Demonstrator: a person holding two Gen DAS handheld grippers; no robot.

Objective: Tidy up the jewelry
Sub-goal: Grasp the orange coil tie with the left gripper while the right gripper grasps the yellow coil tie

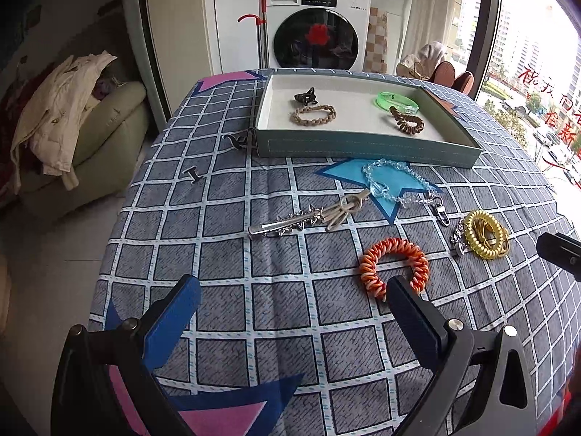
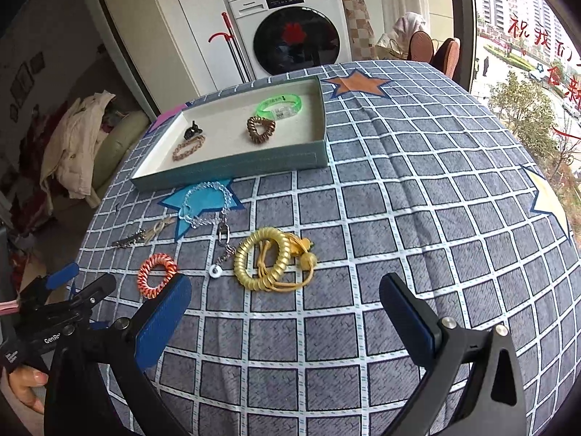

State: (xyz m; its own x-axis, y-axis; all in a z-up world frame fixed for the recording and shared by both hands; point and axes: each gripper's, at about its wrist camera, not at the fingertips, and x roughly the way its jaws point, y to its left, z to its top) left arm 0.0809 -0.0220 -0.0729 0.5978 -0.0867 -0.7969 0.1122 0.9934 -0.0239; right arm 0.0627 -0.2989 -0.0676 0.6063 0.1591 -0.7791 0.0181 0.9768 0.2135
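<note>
A teal tray (image 1: 363, 147) (image 2: 232, 169) at the far side holds a black claw clip (image 1: 306, 97), a beige bracelet (image 1: 313, 115), a green bangle (image 1: 396, 101) and a brown coil tie (image 1: 407, 122). Loose on the checked cloth lie a clear bead chain (image 1: 395, 181), a silver hair clip (image 1: 290, 223), an orange coil tie (image 1: 394, 267) (image 2: 157, 274) and a yellow coil tie (image 1: 484, 234) (image 2: 261, 261). My left gripper (image 1: 294, 290) (image 2: 81, 281) is open, short of the orange tie. My right gripper (image 2: 287, 301) is open just before the yellow tie, holding nothing.
Two small dark clips (image 1: 239, 141) (image 1: 192, 174) lie left of the tray near the table's left edge. A washing machine (image 1: 316, 25) stands behind the table, a sofa with clothes (image 1: 72, 120) to the left, a window (image 2: 526, 72) to the right. A hand (image 2: 21, 385) grips the left tool.
</note>
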